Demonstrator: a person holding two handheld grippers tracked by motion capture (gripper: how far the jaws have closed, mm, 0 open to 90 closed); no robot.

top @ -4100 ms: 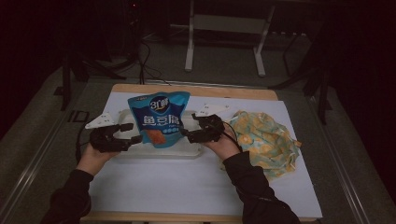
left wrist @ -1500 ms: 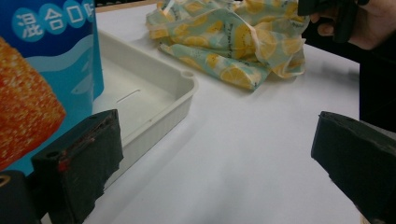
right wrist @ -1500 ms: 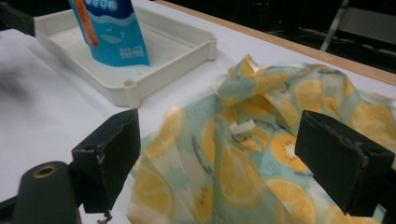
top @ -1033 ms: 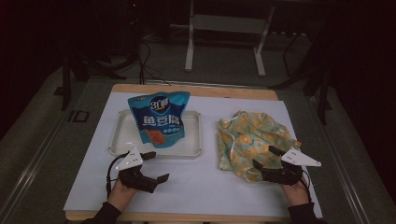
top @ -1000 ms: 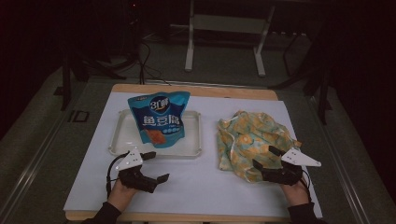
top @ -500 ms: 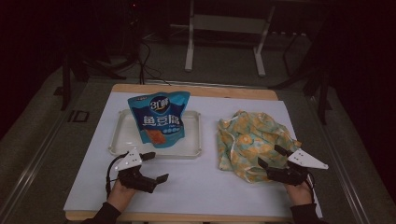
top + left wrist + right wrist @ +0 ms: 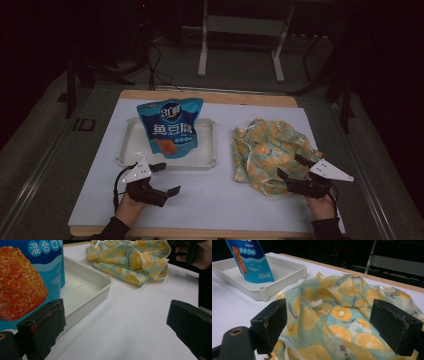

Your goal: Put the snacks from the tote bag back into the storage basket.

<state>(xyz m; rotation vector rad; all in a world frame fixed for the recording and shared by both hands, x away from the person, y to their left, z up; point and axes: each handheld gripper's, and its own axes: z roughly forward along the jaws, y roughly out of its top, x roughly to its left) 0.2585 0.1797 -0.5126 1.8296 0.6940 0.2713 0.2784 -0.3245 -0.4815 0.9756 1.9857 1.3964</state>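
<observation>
— Both hands have pulled back from the snack bag [image 7: 171, 126]; from above, our left gripper [image 7: 162, 179] rests released near the tray [image 7: 126, 148].

— Right gripper view: our right gripper [image 7: 328, 322] gapes, straddling the lemon-print cloth [image 7: 352, 315] on the bench [image 7: 229, 305].

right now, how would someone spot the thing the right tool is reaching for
On the white table cover, look right of the cream tray. A crumpled cloth lies there, before the open right tool. Unlike the blue snack bag, it is pale green with orange slices.
</observation>
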